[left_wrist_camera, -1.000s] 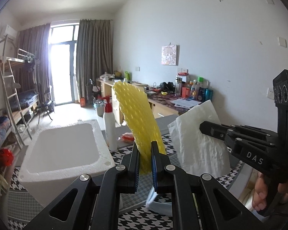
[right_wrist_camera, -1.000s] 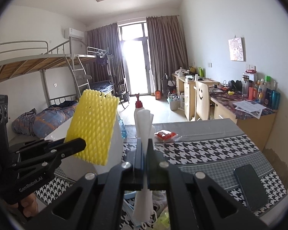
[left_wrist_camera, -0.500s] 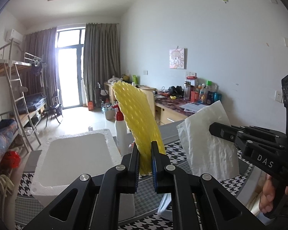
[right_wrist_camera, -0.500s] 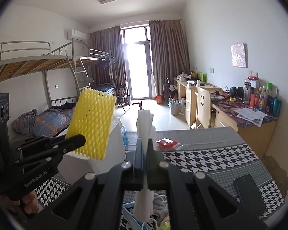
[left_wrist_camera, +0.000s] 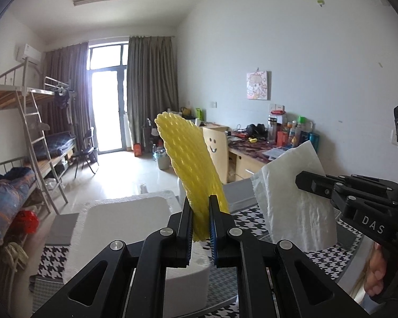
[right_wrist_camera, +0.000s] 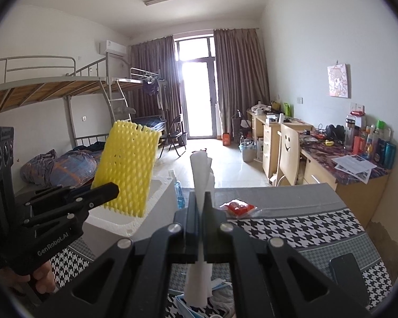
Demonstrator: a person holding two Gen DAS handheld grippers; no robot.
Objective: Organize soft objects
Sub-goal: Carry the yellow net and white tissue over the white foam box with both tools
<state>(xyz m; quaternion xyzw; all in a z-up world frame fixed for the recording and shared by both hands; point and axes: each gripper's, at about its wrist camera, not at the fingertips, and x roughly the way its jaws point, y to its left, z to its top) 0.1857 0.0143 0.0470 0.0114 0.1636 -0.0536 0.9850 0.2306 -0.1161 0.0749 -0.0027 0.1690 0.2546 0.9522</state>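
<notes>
Holding a yellow foam net clamped in my left gripper, I pinch a white paper towel in my right gripper, above the foam box.

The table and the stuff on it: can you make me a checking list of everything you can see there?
Surface: table under a houndstooth cloth.
Job's things: yellow foam net and white paper towel, both held up in the air; white foam box open on the table.
Clutter: red packet, dark phone, blue-capped bottle.
Grippers: left gripper shut on the foam net; right gripper shut on the paper towel.
Cables: nothing seen.
Surroundings: bunk beds, cluttered desk, bright balcony door.
</notes>
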